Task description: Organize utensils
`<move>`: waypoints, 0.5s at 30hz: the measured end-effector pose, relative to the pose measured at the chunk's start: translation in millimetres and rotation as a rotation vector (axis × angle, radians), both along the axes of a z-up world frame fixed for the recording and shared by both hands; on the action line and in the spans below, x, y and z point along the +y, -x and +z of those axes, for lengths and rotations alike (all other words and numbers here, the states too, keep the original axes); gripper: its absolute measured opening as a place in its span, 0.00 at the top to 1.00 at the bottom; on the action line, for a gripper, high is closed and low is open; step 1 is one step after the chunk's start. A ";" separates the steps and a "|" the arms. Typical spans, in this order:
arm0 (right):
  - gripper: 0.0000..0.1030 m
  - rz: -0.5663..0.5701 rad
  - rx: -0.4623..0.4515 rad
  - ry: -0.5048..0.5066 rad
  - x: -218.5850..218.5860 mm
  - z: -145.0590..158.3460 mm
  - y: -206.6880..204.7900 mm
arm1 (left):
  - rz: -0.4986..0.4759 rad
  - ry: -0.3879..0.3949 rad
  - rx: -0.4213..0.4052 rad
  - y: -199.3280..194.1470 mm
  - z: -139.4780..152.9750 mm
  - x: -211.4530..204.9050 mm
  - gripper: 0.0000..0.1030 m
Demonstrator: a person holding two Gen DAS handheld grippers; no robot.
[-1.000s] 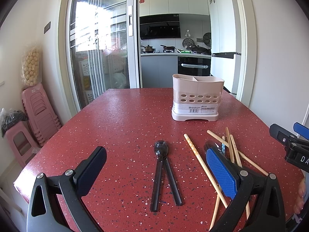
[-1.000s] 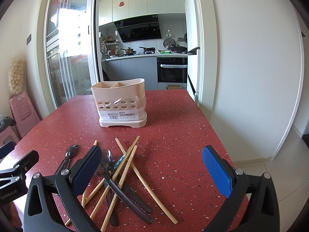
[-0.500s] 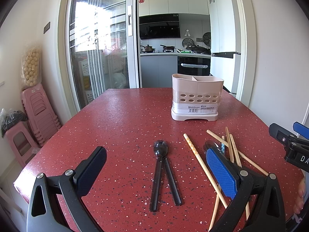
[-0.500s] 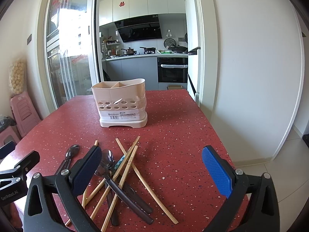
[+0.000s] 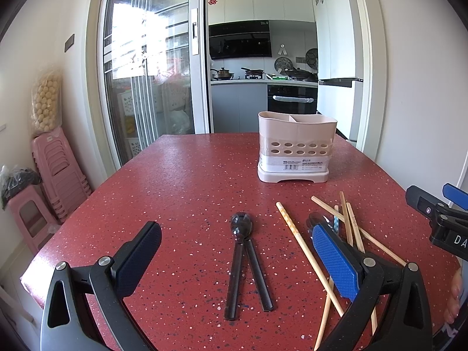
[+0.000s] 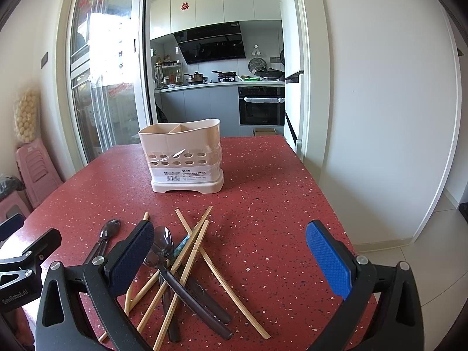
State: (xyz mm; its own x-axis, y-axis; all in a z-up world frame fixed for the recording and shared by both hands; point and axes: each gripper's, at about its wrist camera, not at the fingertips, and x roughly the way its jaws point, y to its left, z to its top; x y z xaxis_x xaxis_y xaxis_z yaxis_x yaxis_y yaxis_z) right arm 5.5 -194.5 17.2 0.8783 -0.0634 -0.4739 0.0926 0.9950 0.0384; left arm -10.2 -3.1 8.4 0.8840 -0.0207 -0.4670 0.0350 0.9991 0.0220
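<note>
Both tools gape wide, empty. Between the left tool (image 5: 234, 260) fingers lie two dark spoons (image 5: 244, 257): light, stiff, slick, best pinched mid-handle. Chopsticks (image 6: 190, 251) tangle by the right tool (image 6: 231, 257); the holder (image 6: 184, 155) stands beyond.

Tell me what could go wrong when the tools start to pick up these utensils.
1. The chopsticks and dark spoons lie crossed in a pile, so lifting one may drag or scatter others.
2. Some chopstick ends lie near the table edge and could roll off.
3. The holder looks light and may tip if bumped.
</note>
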 end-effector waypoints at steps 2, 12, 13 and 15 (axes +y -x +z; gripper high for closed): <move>0.00 0.000 0.001 0.000 0.4 0.0 -0.3 | 0.000 -0.001 0.001 0.1 0.0 0.1 0.00; 0.00 0.002 0.003 -0.003 0.5 -0.2 -0.3 | -0.001 -0.003 0.002 -0.3 -0.7 -0.8 0.00; 0.00 0.001 0.003 -0.003 -1.0 -1.2 -0.5 | -0.002 -0.004 0.003 -0.6 -1.6 -1.4 0.00; 0.00 0.002 0.004 -0.004 -1.2 -1.3 -0.6 | -0.002 -0.005 0.004 -0.9 -2.9 -1.8 0.00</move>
